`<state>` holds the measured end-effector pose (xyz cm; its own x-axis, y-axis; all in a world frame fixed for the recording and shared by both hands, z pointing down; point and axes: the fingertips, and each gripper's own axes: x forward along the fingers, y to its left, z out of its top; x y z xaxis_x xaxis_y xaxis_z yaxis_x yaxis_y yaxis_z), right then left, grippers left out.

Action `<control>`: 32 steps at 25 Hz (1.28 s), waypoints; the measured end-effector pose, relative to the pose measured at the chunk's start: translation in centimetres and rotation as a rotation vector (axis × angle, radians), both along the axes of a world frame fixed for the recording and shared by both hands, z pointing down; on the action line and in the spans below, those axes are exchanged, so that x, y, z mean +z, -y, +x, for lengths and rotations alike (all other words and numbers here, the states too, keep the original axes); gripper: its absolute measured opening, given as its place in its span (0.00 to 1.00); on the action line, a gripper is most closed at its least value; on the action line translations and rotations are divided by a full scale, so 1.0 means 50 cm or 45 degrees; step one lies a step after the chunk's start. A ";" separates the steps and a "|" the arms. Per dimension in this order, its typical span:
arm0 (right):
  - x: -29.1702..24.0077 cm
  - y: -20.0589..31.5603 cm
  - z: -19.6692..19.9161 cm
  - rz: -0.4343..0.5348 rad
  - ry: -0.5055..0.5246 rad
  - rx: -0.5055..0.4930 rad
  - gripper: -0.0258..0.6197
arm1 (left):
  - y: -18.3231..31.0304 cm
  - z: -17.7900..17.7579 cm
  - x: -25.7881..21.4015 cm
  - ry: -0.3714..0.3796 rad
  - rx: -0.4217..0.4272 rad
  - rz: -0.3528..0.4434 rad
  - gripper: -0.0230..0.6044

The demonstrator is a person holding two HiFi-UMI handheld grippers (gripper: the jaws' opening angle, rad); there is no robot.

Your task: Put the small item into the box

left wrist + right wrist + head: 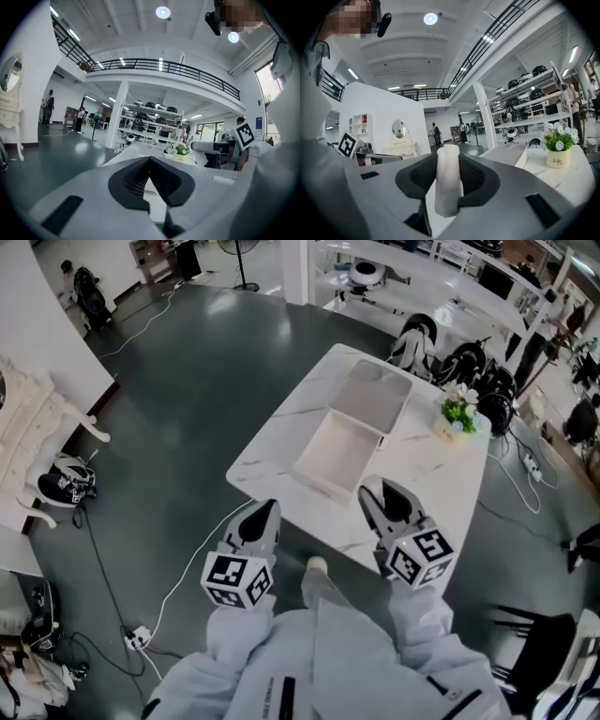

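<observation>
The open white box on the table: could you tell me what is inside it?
Only the white box's bare floor shows; its near wall may hide a strip. The white cylindrical item is held in the right gripper.

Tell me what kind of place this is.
Likely a large robotics lab or demo hall: metal shelving loaded with equipment, a railed mezzanine overhead, and staged furniture such as a mirrored white dresser and a marble table.

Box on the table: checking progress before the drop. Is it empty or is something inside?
Empty: the open box shows only a bare white floor. The white roll is clamped in the right gripper.
</observation>
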<state>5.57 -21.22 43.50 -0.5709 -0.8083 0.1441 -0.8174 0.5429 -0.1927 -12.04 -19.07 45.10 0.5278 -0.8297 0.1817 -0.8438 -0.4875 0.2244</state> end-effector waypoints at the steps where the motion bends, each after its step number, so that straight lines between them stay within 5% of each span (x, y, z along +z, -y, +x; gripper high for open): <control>1: 0.004 0.017 0.000 -0.005 -0.008 -0.002 0.23 | 0.014 0.002 0.007 -0.001 0.009 -0.016 0.03; 11: 0.057 0.179 0.004 -0.066 -0.138 -0.060 0.23 | 0.146 0.035 0.092 0.004 0.063 -0.153 0.03; 32: 0.274 0.333 -0.108 -0.387 -0.639 -0.450 0.23 | 0.289 0.038 0.209 0.034 0.174 -0.366 0.03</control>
